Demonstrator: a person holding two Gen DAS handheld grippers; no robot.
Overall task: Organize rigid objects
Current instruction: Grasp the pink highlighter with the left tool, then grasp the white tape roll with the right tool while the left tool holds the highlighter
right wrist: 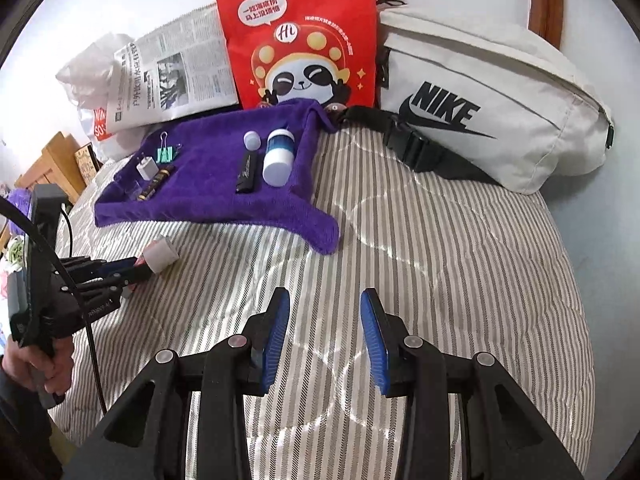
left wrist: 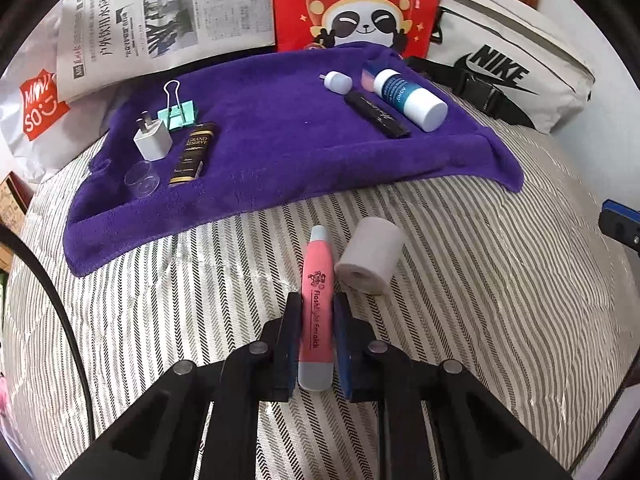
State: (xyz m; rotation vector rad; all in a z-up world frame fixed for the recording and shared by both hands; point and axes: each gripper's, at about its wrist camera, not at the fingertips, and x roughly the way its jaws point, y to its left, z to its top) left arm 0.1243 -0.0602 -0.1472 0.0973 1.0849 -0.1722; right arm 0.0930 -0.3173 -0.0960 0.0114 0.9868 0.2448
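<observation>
bedspread (right wrist: 440, 248): grey-and-white striped, quilted, filling the lower half of both views
newspaper (left wrist: 160, 16): at 11 o'clock, leaning behind the towel's far edge
MINISO bag (left wrist: 36, 112): white plastic, at 9 to 10 o'clock, under the newspaper
red panda bag (right wrist: 296, 40): upright at 12 o'clock
Nike bag (right wrist: 480, 112): cream, at 2 o'clock, black buckle strap touching the bedspread

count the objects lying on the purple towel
7: white plug charger, green binder clip, clear plastic cup and black-gold tube at left; small white cap, black stick and white-blue bottle at right.
</observation>
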